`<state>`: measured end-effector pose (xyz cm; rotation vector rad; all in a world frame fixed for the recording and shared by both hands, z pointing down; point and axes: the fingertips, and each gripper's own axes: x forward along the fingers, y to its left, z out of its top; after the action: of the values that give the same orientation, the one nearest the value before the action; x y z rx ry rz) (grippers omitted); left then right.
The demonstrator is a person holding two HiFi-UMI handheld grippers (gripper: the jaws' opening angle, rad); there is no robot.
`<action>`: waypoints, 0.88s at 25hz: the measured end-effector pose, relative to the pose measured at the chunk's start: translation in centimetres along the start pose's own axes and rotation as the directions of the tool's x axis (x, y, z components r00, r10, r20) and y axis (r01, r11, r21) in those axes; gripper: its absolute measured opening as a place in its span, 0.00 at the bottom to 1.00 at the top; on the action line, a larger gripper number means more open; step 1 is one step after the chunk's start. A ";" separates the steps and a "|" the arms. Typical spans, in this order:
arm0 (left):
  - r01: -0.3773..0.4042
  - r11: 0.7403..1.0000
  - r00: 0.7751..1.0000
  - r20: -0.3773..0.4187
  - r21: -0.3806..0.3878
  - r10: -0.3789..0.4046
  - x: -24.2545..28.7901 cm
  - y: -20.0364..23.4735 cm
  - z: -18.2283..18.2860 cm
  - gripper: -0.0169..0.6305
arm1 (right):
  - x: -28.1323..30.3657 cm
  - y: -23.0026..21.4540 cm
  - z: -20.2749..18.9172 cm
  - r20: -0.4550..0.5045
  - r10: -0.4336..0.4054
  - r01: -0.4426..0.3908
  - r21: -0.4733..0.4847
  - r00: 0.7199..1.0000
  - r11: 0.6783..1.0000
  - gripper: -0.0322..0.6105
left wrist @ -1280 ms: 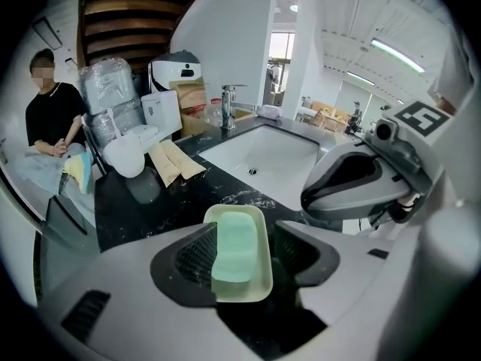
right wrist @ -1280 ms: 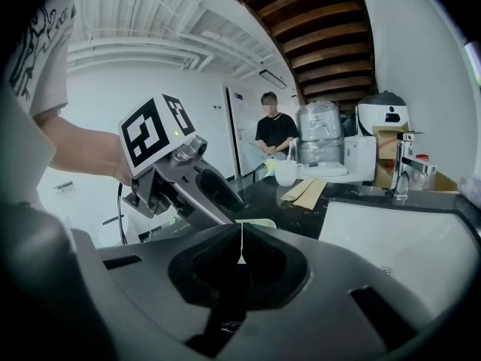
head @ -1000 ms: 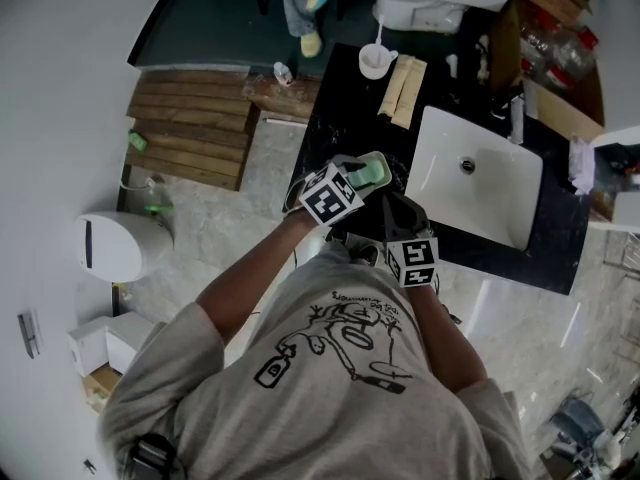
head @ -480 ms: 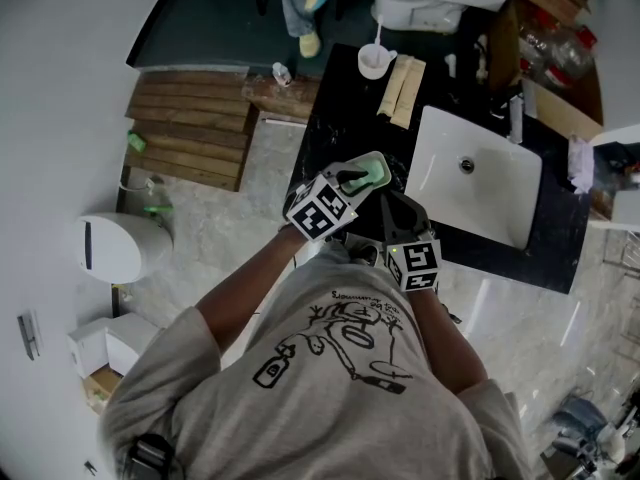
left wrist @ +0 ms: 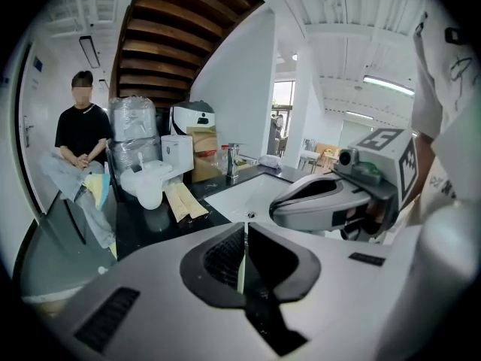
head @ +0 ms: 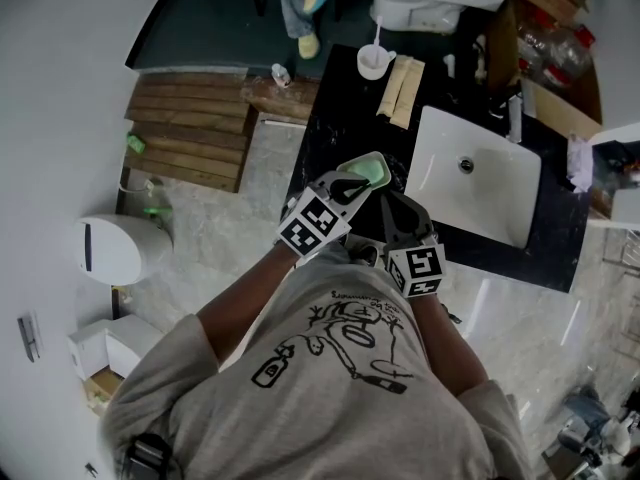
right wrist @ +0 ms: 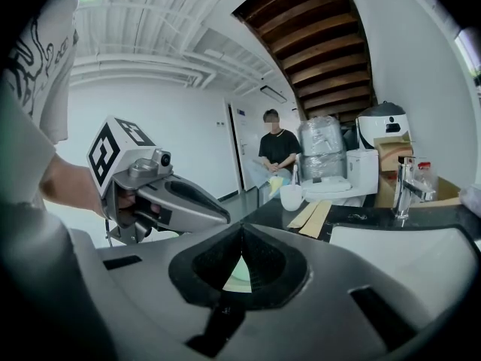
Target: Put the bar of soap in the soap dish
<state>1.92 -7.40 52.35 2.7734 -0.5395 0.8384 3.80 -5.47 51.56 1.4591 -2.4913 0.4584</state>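
The left gripper (left wrist: pixel 243 232) had just been closing its jaws and they met with nothing between them; the right gripper (right wrist: pixel 240 232) also had its tips touching and held nothing. The soap dish (head: pixel 368 171) sat just beyond both tips, close to the left edge of the counter (head: pixel 330 118), with the sink (head: pixel 490 198) near on its right; its inside showed pale green, though whether that was the bar could not be told; bare counter lay open behind it up to the cup (head: pixel 373 61)

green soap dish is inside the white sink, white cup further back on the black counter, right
No: the green soap dish isn't in the white sink; it sits on the black counter beside it, per the head view. Rest holds.
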 end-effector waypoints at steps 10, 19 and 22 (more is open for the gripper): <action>0.000 1.000 0.992 0.129 -0.006 0.001 -2.5 -1.4 2.8 0.03 | -1.1 0.9 2.4 0.037 0.013 -0.013 -0.001 0.999 1.000 0.08; -0.047 0.999 0.945 0.322 -0.019 0.051 -5.4 -2.2 6.4 0.03 | -2.1 2.2 5.3 0.076 0.030 -0.030 -0.010 0.997 1.000 0.08; -0.065 0.998 0.928 0.368 -0.014 0.065 -6.1 -2.5 7.4 0.03 | -2.5 2.5 6.2 0.094 0.032 -0.029 -0.028 0.995 0.999 0.08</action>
<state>1.86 -5.46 42.69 2.9387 -0.6941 0.3205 2.66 -4.67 44.58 1.4676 -2.5860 0.3686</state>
